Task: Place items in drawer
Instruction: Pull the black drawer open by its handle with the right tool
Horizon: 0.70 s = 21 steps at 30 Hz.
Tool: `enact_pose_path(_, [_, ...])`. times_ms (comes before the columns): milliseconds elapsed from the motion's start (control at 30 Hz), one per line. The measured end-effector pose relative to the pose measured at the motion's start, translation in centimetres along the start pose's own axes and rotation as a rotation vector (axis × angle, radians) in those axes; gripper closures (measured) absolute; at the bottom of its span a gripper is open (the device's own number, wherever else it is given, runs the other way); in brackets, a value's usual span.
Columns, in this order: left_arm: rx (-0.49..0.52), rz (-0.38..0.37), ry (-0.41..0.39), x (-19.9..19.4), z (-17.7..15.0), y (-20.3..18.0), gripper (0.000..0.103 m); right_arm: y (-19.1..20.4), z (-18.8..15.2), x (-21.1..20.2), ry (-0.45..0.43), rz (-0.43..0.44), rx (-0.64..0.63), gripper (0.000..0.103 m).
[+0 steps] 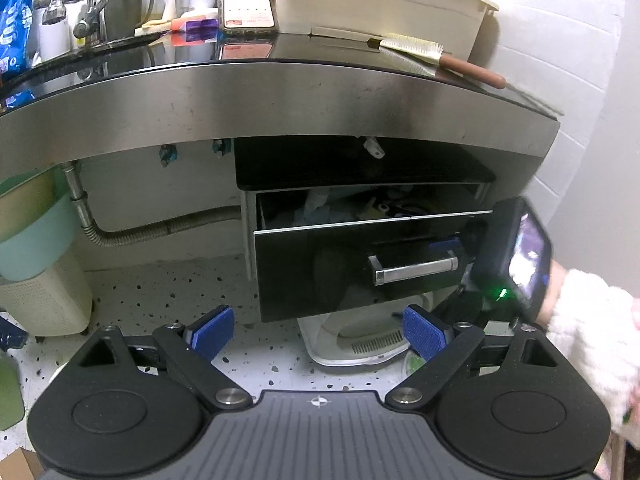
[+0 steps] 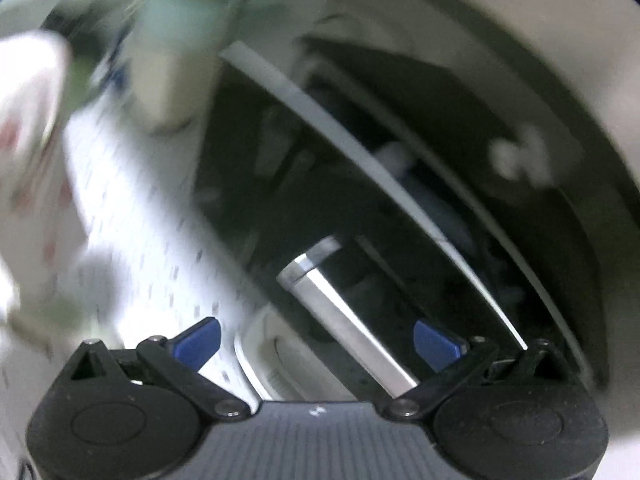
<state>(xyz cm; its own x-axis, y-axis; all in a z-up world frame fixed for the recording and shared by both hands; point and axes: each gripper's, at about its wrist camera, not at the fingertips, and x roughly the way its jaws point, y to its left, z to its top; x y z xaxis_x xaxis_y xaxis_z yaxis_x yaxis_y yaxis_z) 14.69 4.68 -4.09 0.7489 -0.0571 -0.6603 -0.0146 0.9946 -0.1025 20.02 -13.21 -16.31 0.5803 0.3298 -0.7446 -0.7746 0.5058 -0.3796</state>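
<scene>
1. This is a home bathroom or washroom: a chrome tap stands at the far left of a glossy black countertop with a steel front band.
2. A grey metal mug holding a toothbrush sits beside the tap, with small bottles behind it.
3. Bare corrugated metal drain hose runs under the counter, left of a black glass-fronted drawer.
4. White wall tiles on the right and a speckled terrazzo floor complete it.
5. A cream perforated plastic basket stands on the floor at left.
</scene>
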Motion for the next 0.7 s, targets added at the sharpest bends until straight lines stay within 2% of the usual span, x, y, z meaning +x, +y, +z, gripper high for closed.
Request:
enact_pose_path(167, [0.016, -0.015, -0.004, -0.3, -0.4, -0.5, 0.011, -2.7, 0.1, -0.7, -0.051, -0.034, 0.275, 0.0])
enact_pose_path(233, [0.024, -0.017, -0.007, -0.5, -0.6, -0.7, 0.011, -3.3, -0.1, -0.1, -0.051, -0.071, 0.362, 0.001])
enact_pose_path(367, [0.027, -0.018, -0.009, -0.7, -0.8, -0.7, 0.011, -5.2, -0.9, 1.3, -0.031, -0.072, 0.551, 0.008])
enact_pose_path(533, [0.026, -0.018, -0.008, -0.8, -0.8, -0.7, 0.011, -5.8, -1.0, 3.3, -0.025, -0.075, 0.674, 0.009])
enact_pose_path(700, [0.026, -0.019, -0.007, -0.8, -0.8, -0.6, 0.011, -5.7, -0.4, 4.8, 0.017, -0.094, 0.705, 0.009])
